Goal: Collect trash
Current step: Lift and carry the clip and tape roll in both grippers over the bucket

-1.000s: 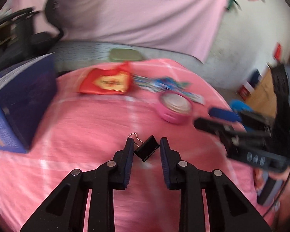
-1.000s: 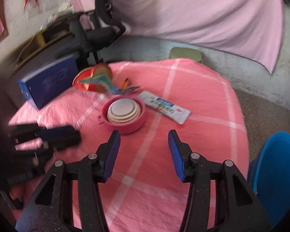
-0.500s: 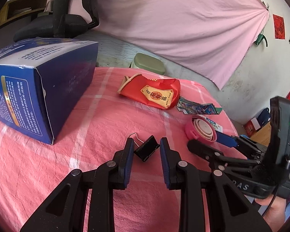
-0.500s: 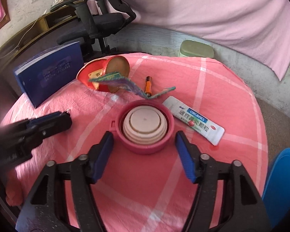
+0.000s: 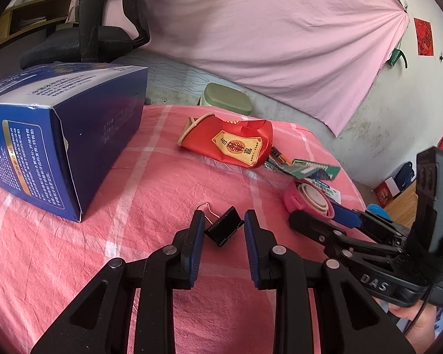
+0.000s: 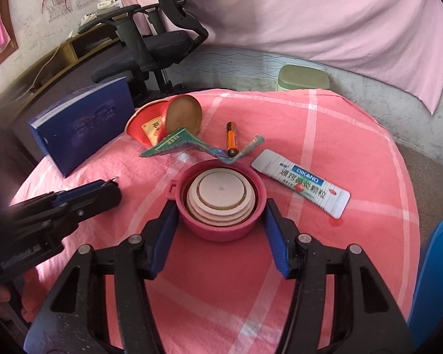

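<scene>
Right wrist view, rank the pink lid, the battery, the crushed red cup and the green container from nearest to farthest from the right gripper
1. pink lid, between the right gripper's fingers.
2. battery, just beyond, slightly right.
3. crushed red cup, farther, to the left.
4. green container, past the table's far edge.

Both hand-held grippers, left [image 5: 224,224] and right [image 6: 220,221], are spread open (fingers level, low).

A pink lid [image 6: 220,206] lies upside down on the worktop; beyond it a crumpled green wrapper [image 6: 180,145], an orange battery [image 6: 232,142] and a tipped red cup [image 6: 159,121]; right of the lid, a white sachet [image 6: 301,183]; left, a black binder clip [image 5: 225,230]
</scene>
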### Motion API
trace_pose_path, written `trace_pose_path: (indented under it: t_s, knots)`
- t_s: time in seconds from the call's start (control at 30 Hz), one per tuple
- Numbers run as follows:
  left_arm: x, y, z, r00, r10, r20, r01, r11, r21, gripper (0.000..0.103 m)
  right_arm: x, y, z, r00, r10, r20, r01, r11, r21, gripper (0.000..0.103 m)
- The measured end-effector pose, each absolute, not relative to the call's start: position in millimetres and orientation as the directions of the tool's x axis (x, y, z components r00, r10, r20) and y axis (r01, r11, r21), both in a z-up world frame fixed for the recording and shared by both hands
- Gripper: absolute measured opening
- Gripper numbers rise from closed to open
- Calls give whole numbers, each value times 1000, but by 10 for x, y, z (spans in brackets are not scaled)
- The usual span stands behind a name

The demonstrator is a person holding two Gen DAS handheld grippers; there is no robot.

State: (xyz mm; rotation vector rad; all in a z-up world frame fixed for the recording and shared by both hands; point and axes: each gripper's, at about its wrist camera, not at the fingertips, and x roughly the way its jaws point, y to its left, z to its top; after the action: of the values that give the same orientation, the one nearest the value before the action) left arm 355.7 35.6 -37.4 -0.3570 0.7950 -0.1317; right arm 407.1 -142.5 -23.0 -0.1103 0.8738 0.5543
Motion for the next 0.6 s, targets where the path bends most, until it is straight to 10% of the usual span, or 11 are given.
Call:
trace_pose_path:
  t_s: [0.6]
  knots:
    - [3162, 21, -126, 829, -128, -544, 41, 985, -169, 23, 3497, -1874, 64, 637, 475, -607, -498, 855, 146, 81]
